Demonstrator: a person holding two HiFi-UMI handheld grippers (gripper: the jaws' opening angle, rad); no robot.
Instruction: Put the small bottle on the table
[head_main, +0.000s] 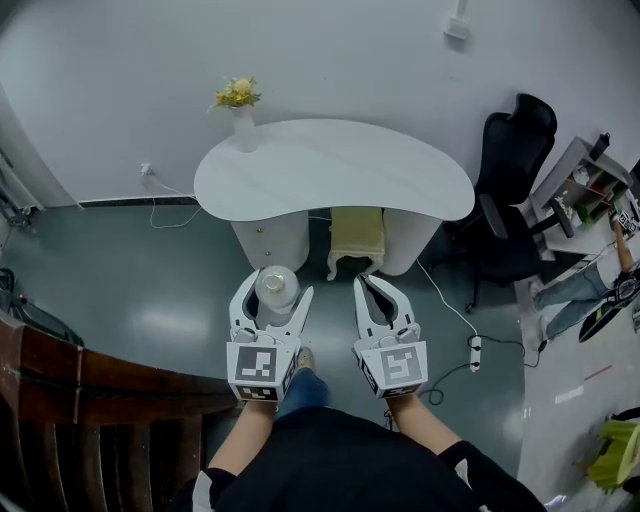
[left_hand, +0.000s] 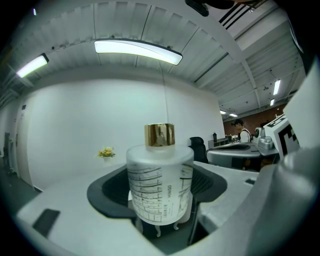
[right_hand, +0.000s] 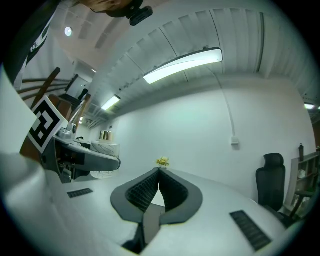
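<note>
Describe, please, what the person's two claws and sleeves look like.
Both the left claw and the right claw are white plastic, with curved, tapering fingers lined with dark grey ribbed pads. Each carries a cube bearing black-and-white square markers. No cables show on them. The person wears a dark top whose sleeves end near the elbows.

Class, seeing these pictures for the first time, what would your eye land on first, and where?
A frosted small bottle with a gold cap stands clamped in the left gripper. Ahead lies a white curved table with a vase of yellow flowers at its far left edge. The right gripper is shut, empty.
</note>
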